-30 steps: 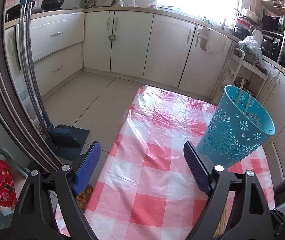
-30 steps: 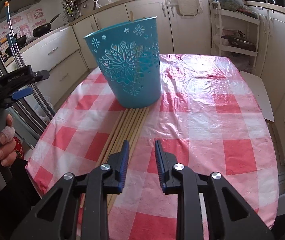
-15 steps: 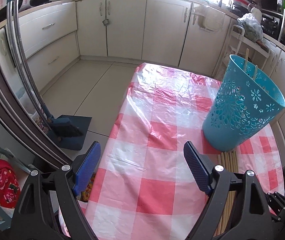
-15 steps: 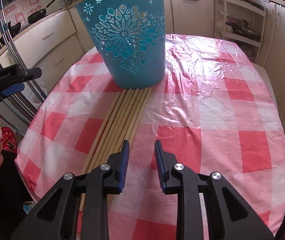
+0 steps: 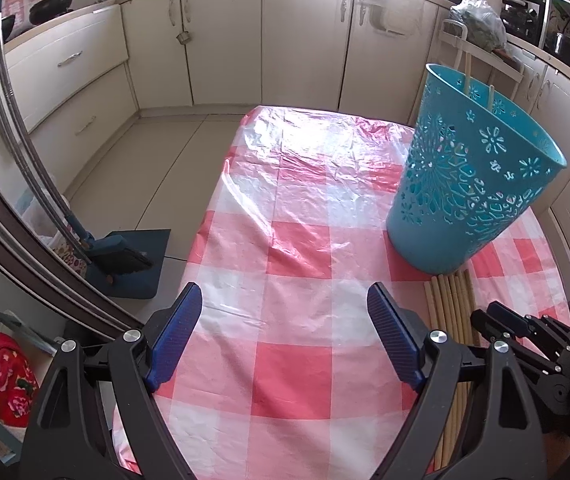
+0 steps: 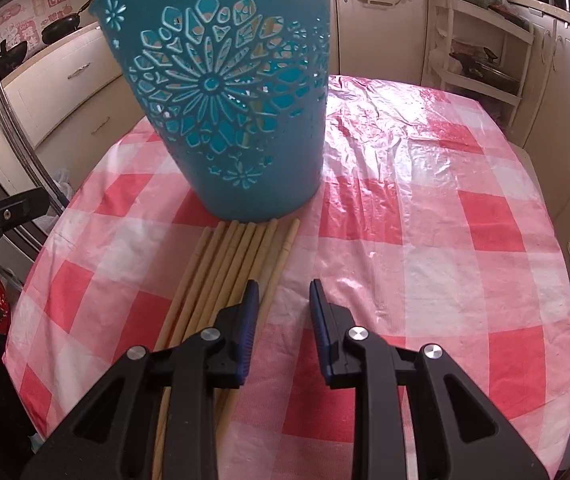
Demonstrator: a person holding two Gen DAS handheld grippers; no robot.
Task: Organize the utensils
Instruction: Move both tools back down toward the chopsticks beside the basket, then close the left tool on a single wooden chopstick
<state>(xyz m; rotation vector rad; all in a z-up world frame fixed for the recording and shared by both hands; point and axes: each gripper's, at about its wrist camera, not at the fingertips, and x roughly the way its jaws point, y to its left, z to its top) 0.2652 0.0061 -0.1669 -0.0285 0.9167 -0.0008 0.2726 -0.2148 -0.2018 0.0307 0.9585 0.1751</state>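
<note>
Since the earlier frames, both grippers are being brought closer to the blue basket [image 6: 229,120]. At the left edge of the checked table [image 5: 297,240], the left gripper [image 5: 285,336] is being held with jaws wide apart, empty. A broom [image 5: 121,256] is being leaned beside the table. Chopsticks [image 6: 237,264] are being blocked at their far ends by the basket; two more [image 5: 467,76] are standing inside it. Just right of the chopsticks, the right gripper [image 6: 283,320] is being kept narrowly parted, empty.
</note>
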